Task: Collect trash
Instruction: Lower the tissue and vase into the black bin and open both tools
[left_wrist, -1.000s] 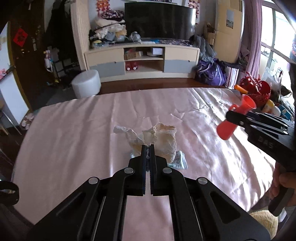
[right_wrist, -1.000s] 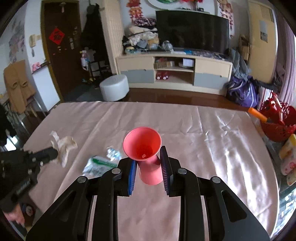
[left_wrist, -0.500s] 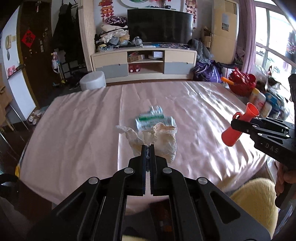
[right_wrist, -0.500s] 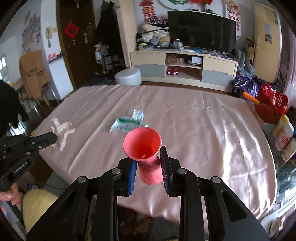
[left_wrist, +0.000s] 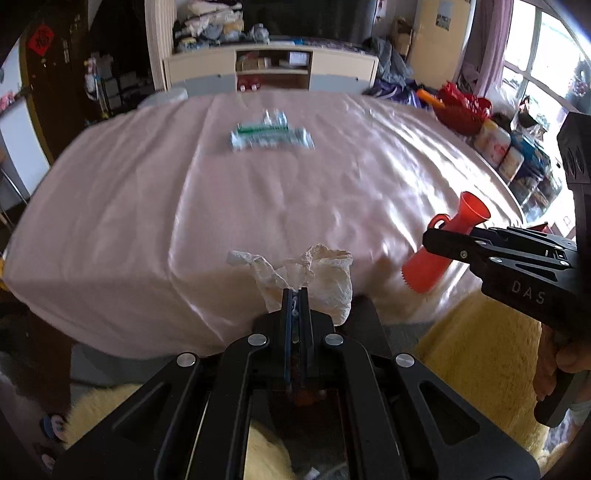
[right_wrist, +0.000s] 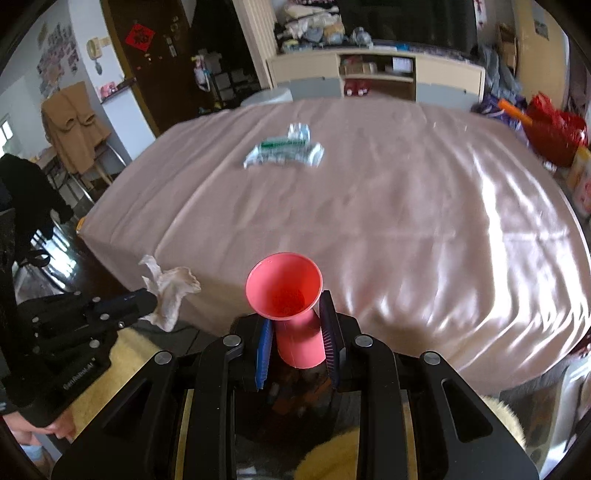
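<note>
The left tool (left_wrist: 295, 291) is pinched tight on a crumpled tissue (left_wrist: 321, 275), and the tissue is held in the air just past the near edge of the counter (left_wrist: 258, 192). The right tool (right_wrist: 297, 325) is closed on the neck of a pink cup (right_wrist: 284, 286) shaped like a funnel, with its wide mouth pointing up and away. Both tools are full and are held off the near side of the counter, so nothing more can be picked up until something is let go (no bin can be seen in either view, so where these things should be dropped cannot be told). One piece of trash is left on the pink cloth: a flat plastic wrapper (left_wrist: 271, 138) with a green stripe, and a small clear scrap (right_wrist: 298, 130) is touching its far edge. The wrapper lies far from both tools, toward the far side of the counter. Its long side runs from left to right, across the way the tools point. In the left view it is seen almost straight ahead, a little to the left. In the right view it is also seen ahead and a little to the left. So the left tool is judged to be a bit nearer to it, though not by much. For the wrapper to be gripped, it would best be reached from the near side, with the jaws set across its short width. It looks thin and flat on the cloth, so it may be hard to lift.
</note>
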